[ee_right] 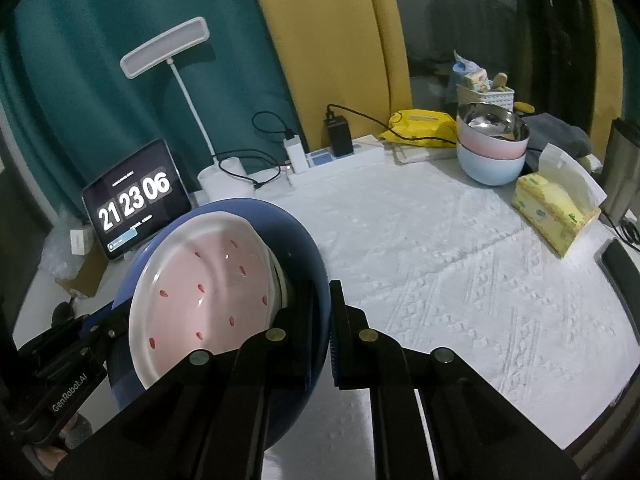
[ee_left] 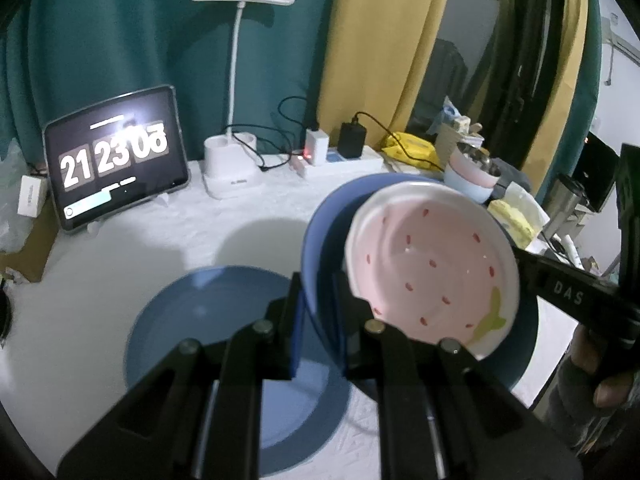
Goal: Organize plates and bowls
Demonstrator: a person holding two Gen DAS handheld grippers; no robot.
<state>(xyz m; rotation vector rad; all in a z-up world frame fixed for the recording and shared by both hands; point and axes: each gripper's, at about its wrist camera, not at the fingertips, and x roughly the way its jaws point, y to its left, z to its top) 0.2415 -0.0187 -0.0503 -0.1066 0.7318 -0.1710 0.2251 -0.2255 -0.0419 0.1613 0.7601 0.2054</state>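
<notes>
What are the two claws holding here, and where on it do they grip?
Both hold the blue bowl with the pink strawberry plate inside: the left claw pinches one side of its rim, the right claw the opposite side.

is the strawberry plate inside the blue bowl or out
Inside: the strawberry plate leans tilted within the blue bowl, whose rim surrounds it in both views.

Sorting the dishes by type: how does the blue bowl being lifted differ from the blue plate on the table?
The blue bowl is deep-walled; the blue plate is flat and shallow. The bowl is held off the table, tilted, both grippers clamped on its rim; the plate lies flat on the white cloth. The bowl carries a pink strawberry dish; the plate carries nothing. Both are blue.
</notes>
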